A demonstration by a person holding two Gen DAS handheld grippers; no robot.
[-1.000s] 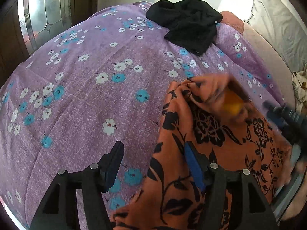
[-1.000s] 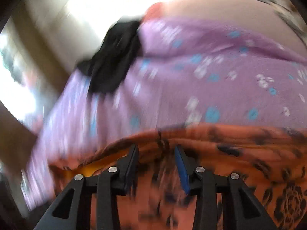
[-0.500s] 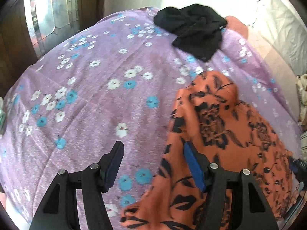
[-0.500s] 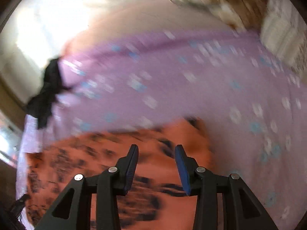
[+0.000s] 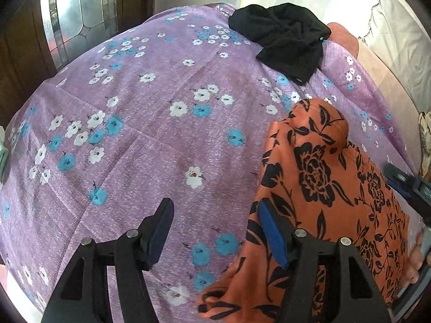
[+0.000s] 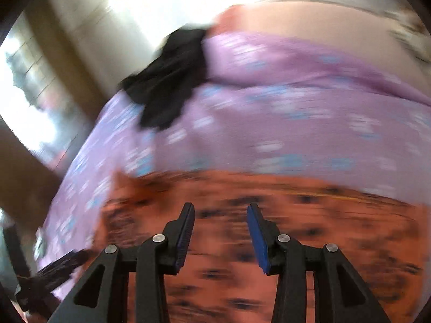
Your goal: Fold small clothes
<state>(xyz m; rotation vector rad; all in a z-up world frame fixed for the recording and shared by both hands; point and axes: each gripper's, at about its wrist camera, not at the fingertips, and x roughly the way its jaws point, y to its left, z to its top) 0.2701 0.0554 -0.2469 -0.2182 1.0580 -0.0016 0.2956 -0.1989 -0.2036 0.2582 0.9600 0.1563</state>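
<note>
An orange garment with black flowers [image 5: 323,188] lies folded on the purple floral sheet [image 5: 150,140], at the right of the left wrist view. My left gripper [image 5: 215,231] is open and empty over the garment's left edge, its right finger above the cloth. My right gripper [image 6: 221,231] is open and empty just above the same orange garment [image 6: 296,228], in a view blurred by motion. The right gripper also shows at the right edge of the left wrist view [image 5: 406,185].
A crumpled black garment [image 5: 285,43] lies at the far end of the sheet; it also shows in the right wrist view [image 6: 169,80]. A wooden door with leaded glass [image 5: 67,18] stands at the left. A pale cushion [image 5: 398,40] is at the far right.
The right gripper let go of the garment's raised top edge, which now lies flat, and swung away to the right edge. The left gripper drew back slightly and stayed open.
</note>
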